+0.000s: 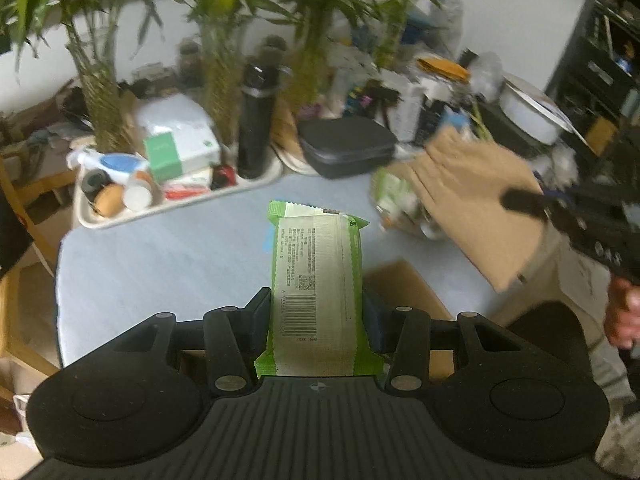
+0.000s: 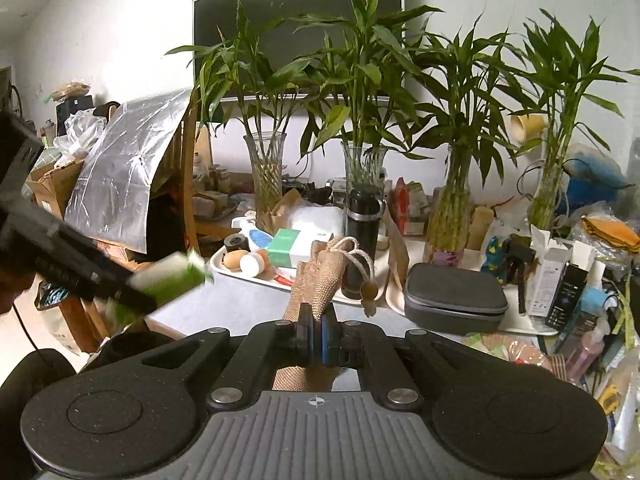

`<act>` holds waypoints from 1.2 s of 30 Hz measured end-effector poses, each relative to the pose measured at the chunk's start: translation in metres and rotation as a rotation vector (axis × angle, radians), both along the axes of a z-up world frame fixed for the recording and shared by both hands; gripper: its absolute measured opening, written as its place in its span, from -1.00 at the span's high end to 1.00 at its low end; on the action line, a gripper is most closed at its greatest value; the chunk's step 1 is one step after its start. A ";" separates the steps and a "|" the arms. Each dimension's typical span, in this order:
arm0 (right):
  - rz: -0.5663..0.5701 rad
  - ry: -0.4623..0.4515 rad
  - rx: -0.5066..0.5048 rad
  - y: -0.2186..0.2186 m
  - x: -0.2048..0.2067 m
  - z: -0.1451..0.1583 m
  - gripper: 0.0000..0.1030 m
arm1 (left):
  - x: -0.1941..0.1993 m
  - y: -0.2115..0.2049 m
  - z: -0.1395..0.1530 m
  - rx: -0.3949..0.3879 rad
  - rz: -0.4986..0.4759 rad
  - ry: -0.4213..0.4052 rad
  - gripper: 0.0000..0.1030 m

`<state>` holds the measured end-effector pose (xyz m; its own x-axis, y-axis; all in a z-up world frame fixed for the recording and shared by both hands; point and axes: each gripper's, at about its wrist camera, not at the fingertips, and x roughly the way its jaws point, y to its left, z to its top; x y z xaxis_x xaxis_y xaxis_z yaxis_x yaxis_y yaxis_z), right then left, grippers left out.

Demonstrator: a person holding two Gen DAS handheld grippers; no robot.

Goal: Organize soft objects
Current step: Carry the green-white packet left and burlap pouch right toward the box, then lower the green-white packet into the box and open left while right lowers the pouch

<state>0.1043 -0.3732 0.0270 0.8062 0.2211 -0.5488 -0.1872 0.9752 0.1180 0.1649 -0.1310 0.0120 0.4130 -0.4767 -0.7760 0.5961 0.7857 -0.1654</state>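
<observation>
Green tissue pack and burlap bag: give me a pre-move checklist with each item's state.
1. Left gripper shut on the green-and-white plastic tissue pack: ok, both pads press its sides.
2. Right gripper shut on the tan burlap drawstring bag: ok, fabric pinched between the fingers.
3. Pack clear of the pale blue table: ok, held above it.
4. Bag mouth open to take the pack: not ok, it looks bunched and closed.
5. Bag's cord with wooden bead hanging free: ok, though near the white tray.
6. Bag's lower end below the gripper: cannot tell, hidden.
</observation>
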 end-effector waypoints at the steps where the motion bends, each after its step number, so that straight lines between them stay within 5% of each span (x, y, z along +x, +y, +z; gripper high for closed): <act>1: 0.000 -0.003 0.001 0.000 -0.003 0.002 0.88 | -0.004 -0.001 -0.002 -0.003 -0.013 0.008 0.10; 7: -0.004 0.000 0.005 0.001 -0.015 0.004 0.88 | -0.025 -0.008 -0.025 -0.079 -0.097 0.060 -0.04; 9: -0.007 0.003 0.009 0.001 -0.019 0.004 0.88 | -0.029 -0.006 -0.030 -0.121 -0.094 0.079 -0.53; 24: 0.007 0.050 0.090 0.017 -0.042 -0.005 0.88 | -0.069 0.041 -0.021 -0.110 0.087 -0.099 -0.54; 32: -0.002 0.118 0.264 0.038 -0.028 -0.024 0.86 | -0.082 0.069 -0.022 -0.120 0.146 -0.125 -0.54; 34: -0.044 0.180 0.300 0.040 -0.022 -0.041 0.71 | -0.085 0.075 -0.023 -0.124 0.156 -0.125 -0.54; 36: -0.053 0.275 0.281 0.045 -0.014 -0.059 0.01 | -0.089 0.082 -0.023 -0.125 0.170 -0.128 -0.54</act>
